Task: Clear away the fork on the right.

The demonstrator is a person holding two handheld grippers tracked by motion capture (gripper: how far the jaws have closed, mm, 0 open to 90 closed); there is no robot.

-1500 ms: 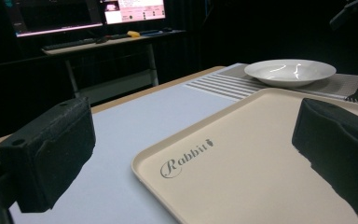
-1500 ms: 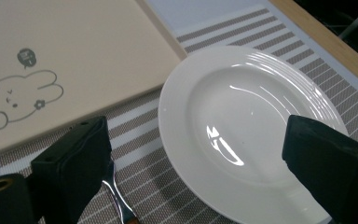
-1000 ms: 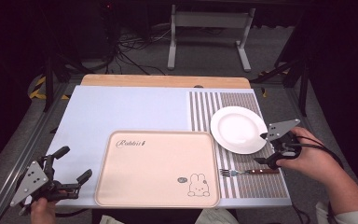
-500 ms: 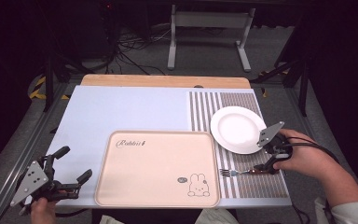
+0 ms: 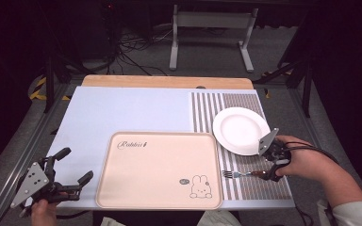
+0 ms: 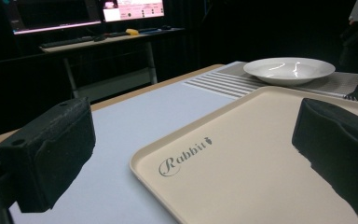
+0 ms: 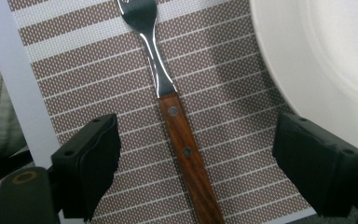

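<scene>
The right gripper (image 7: 196, 163) is angled down over the wooden-handled fork (image 7: 179, 130), jaws spread to either side of the handle without contact. The fork lies on the striped placemat (image 7: 74, 56), just beside one white plate (image 7: 326, 56). The left gripper (image 5: 70, 176) rests spread-open beside one beige tray (image 5: 160, 165).

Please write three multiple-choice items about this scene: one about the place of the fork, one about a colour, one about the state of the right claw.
1. Where does the fork lie?
A. on the striped mat
B. on the tray
C. on the plate

2. What colour is the plate?
A. blue
B. white
C. black

3. How is the right claw?
A. shut on the fork
B. shut and empty
C. open, jaws either side of the handle

Answers: 1 A, stripes show under the fork. 2 B, it is plain white beside the beige tray. 3 C, the right gripper view shows gaps between both jaws and the wooden handle.
</scene>
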